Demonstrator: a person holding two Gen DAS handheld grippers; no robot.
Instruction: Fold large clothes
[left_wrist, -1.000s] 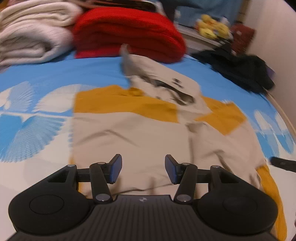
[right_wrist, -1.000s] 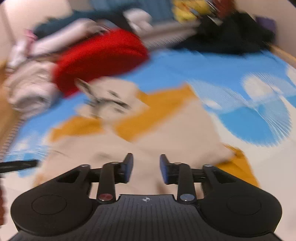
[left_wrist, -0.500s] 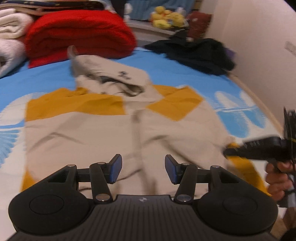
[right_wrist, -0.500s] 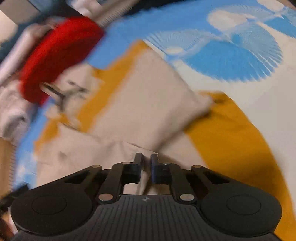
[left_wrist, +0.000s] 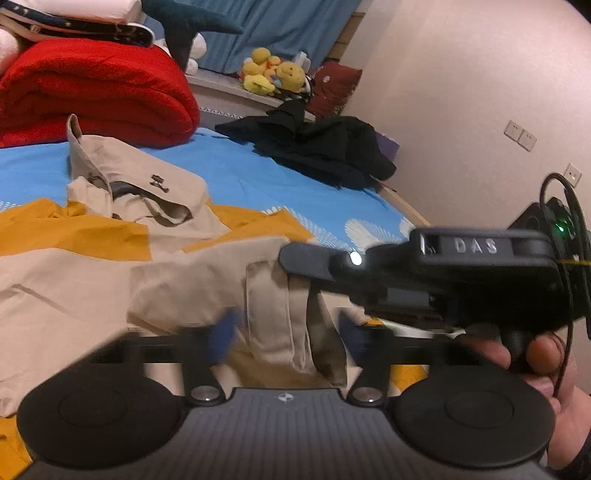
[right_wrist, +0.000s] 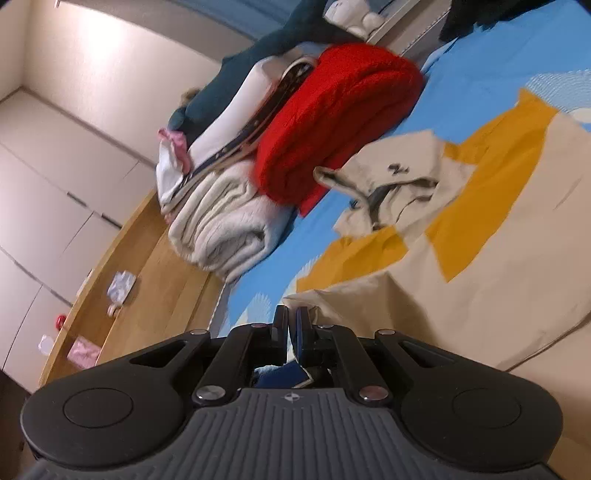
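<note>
A beige and mustard hooded jacket (left_wrist: 74, 291) lies spread on the blue bed, hood (left_wrist: 140, 188) toward the far end. My right gripper (right_wrist: 291, 321) is shut on the jacket's beige sleeve edge (right_wrist: 461, 302) and holds it lifted. In the left wrist view the right gripper (left_wrist: 295, 258) carries that sleeve (left_wrist: 273, 317) across in front of my left gripper. My left gripper (left_wrist: 284, 332) is open, its blurred fingers on either side of the hanging sleeve fabric.
A folded red blanket (left_wrist: 92, 92) and white blankets (right_wrist: 221, 221) are stacked at the head of the bed. A black garment (left_wrist: 325, 147) lies at the far right by the wall. The wooden floor (right_wrist: 147, 266) runs beside the bed.
My right gripper has shut on the sleeve edge, lifted it and swung it left in front of my left gripper. My left gripper has turned right and stays open.
</note>
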